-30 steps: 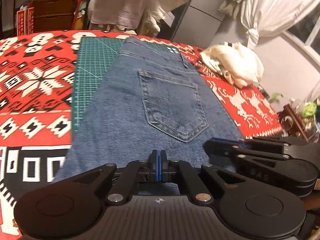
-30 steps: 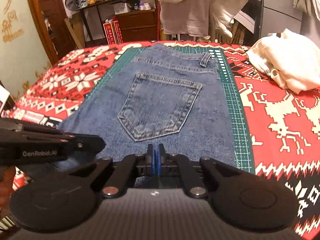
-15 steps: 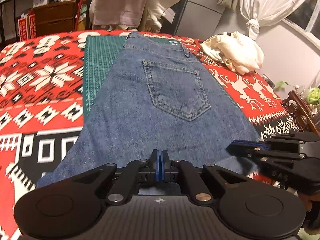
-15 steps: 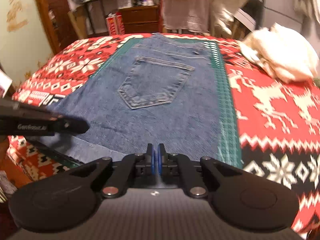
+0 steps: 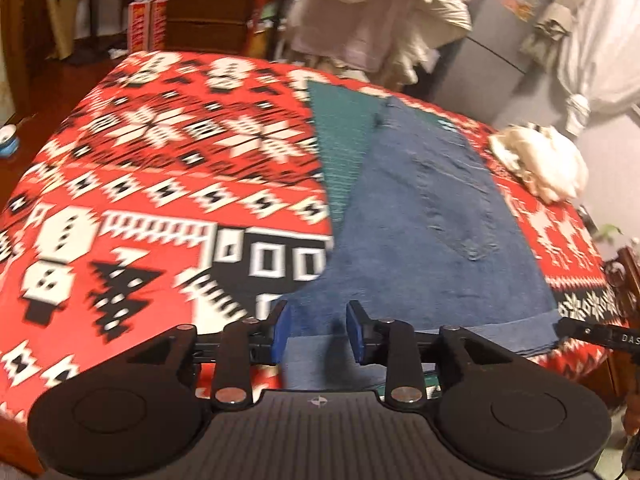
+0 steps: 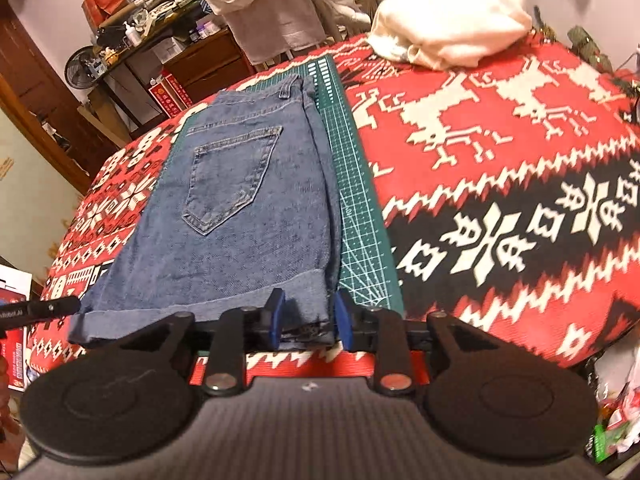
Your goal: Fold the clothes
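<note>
Half a second back, blue pads of both grippers pressed together; now spread apart on the left gripper [image 5: 316,334] and on the right gripper [image 6: 307,320], each set level with the near folded edge of the jeans [image 6: 240,216], nothing pinched between. Also changed: both views pulled back and swung, the left wrist view now smeared with motion blur and angled across the blanket, the right wrist view tilted.

Readable writing: "DAS" in white on the black finger of the other gripper at the right edge of the left wrist view; part of "GenRobot.AI", cut off at the frame edge, on the black finger at the left of the right wrist view. Red boxes [image 5: 148,26] by the wooden drawers printed, but too small to read.

Jeans of mid-blue denim, folded flat, back pocket [image 6: 228,176] upward with stitched seams and pointed base, thick rolled fold along the near edge. Lying on a green cutting mat [image 6: 356,200] ruled with a fine white grid, over a knitted-look red, white and black blanket [image 6: 500,168] patterned with reindeer and snowflakes. Cream garment [image 6: 452,20], soft and bunched, on the far right of the blanket, well apart from the jeans.
</note>
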